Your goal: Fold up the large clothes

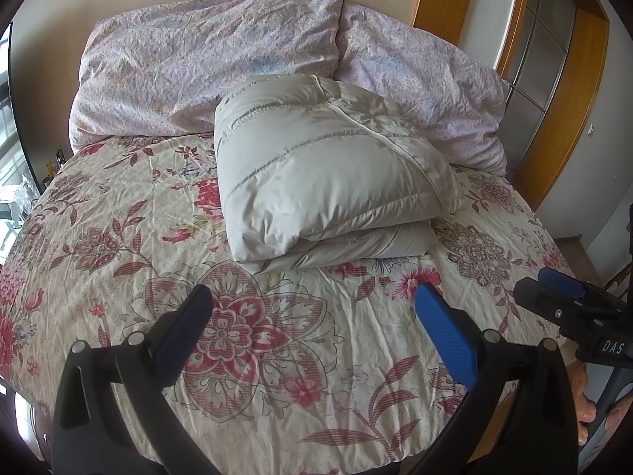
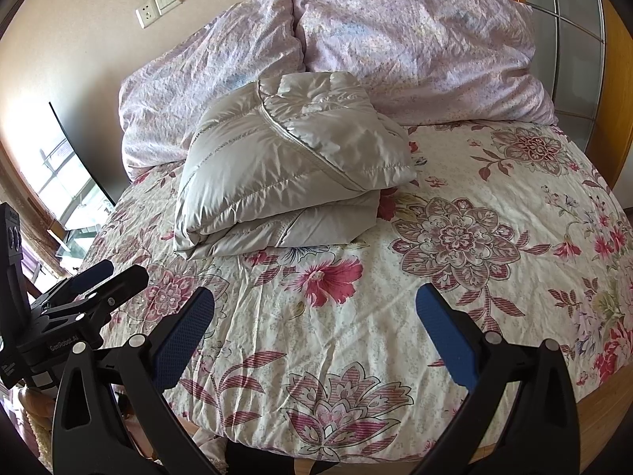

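Note:
A beige quilted down coat [image 1: 328, 174] lies folded into a thick bundle on the flowered bedspread [image 1: 277, 336], its far end against the pillows; it shows again in the right wrist view as the same bundle [image 2: 292, 174]. My left gripper [image 1: 314, 304] hovers open over the bedspread, short of the coat, with nothing between its fingers. My right gripper [image 2: 316, 308] is likewise open and empty, well in front of the coat. Each gripper appears at the edge of the other's view: the right gripper [image 1: 554, 285] and the left gripper [image 2: 107, 277].
Two lilac pillows [image 1: 205, 63] [image 2: 415, 51] lean against the wall at the bed's head. A wooden-framed sliding door [image 1: 554, 91] stands to the right of the bed. A window [image 2: 67, 182] is on the left. A hand [image 1: 585, 407] holds the right tool.

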